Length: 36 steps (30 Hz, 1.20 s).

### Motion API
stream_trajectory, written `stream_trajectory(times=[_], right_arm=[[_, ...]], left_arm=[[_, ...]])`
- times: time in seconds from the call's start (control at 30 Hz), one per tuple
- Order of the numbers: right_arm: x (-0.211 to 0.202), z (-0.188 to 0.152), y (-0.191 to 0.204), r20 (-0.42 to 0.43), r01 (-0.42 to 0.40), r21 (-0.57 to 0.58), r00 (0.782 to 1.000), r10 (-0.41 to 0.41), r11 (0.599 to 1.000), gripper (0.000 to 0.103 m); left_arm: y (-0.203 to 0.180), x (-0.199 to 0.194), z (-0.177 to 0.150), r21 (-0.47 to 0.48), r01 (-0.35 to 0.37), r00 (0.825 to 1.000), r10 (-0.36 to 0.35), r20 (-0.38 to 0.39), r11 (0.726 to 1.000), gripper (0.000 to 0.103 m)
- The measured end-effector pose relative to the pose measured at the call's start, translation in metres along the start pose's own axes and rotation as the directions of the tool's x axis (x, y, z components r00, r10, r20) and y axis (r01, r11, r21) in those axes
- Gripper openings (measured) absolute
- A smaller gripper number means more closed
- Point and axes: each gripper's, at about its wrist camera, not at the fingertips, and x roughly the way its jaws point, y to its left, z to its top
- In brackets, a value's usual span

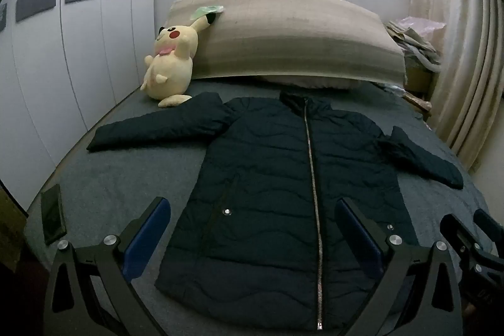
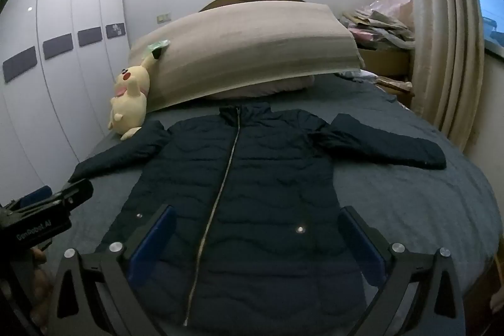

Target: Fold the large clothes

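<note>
- Lying flat ahead of both tools, a dark navy quilted zip-up jacket spreads its sleeves over the grey-blue bed cover.
- Left gripper hovers spread, gripping nothing.
- Right gripper likewise spread.
- Jacket's hem is cut off behind the fingers.
- Beyond: yellow plush toy, hard to make out.

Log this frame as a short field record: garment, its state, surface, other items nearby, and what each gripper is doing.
garment: dark quilted jacket
state: flat, front up, zipped, both sleeves spread outward, unfolded
surface: bed with grey-blue cover
nearby: yellow plush toy beside the long beige pillow; dark phone-like slab at the bed edge
left gripper: open, above the hem, holding nothing
right gripper: open, above the hem, holding nothing
</note>
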Motion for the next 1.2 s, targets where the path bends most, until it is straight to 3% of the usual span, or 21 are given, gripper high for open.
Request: stream_trajectory(times=[1.2], right_arm=[[0.0071,0.0065,0.0021,-0.011,-0.014,-0.007,1.000,0.014,1.000,0.103]], left_arm=[[-0.0022,0.0059,0.0007,0.005,0.007,1.000,-0.007,-0.009,1.000,0.103]])
